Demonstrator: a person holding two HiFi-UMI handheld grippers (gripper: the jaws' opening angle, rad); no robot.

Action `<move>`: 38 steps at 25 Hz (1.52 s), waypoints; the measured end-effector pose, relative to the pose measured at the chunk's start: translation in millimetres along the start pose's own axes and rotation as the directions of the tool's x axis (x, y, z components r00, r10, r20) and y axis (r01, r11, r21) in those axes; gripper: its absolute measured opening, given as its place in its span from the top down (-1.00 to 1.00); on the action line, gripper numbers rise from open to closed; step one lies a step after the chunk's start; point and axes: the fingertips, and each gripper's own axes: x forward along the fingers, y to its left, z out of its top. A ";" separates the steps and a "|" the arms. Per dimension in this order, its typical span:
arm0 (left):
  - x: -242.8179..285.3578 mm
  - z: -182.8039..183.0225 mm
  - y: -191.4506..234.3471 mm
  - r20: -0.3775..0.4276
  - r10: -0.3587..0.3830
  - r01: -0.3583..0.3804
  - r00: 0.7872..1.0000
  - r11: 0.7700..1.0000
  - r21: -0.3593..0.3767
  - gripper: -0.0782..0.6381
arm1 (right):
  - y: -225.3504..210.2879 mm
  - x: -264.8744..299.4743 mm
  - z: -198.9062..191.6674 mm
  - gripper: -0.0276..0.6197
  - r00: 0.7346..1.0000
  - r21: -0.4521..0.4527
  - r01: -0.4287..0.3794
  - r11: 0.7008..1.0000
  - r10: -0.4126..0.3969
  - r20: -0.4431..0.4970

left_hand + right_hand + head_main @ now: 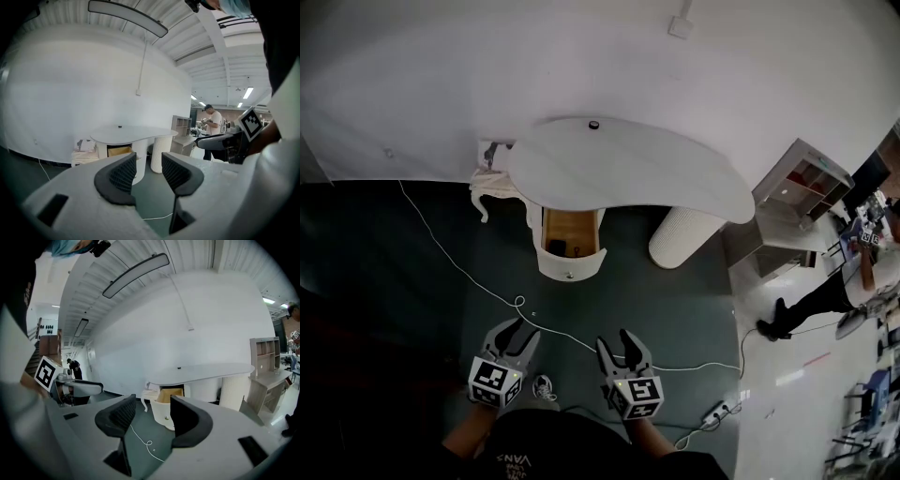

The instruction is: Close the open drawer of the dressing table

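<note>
The dark green floor (pixel 412 272) lies wide and bare between the person and the far white wall (pixel 581 56). The white curved dressing table (pixel 619 169) stands against that wall. Its open white drawer with a wooden inside (pixel 570 264) sticks out toward the near side, left of a white ribbed round leg (pixel 684 236). A thin white cable (pixel 519 302) runs across the floor in front. The left gripper (pixel 520 330) and right gripper (pixel 615 339) hang near, well apart from the drawer. The black fingers (pixel 123 176) of the left and the black fingers (pixel 187 420) of the right stand wide apart and hold nothing.
</note>
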 end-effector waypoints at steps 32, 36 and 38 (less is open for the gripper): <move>103.2 -22.4 112.4 -0.080 0.015 -0.019 0.997 0.998 -0.059 0.33 | -60.2 200.8 -37.2 0.25 0.985 0.016 0.030 0.999 -0.027 -0.168; 121.4 -31.1 119.1 -0.089 0.012 -0.019 0.996 0.997 -0.073 0.33 | -71.9 221.9 -52.4 0.25 0.979 0.006 0.036 0.999 -0.034 -0.200; 130.0 -36.9 120.9 -0.094 0.014 -0.022 0.996 0.996 -0.083 0.33 | -76.4 231.6 -59.6 0.25 0.978 0.007 0.035 0.999 -0.033 -0.206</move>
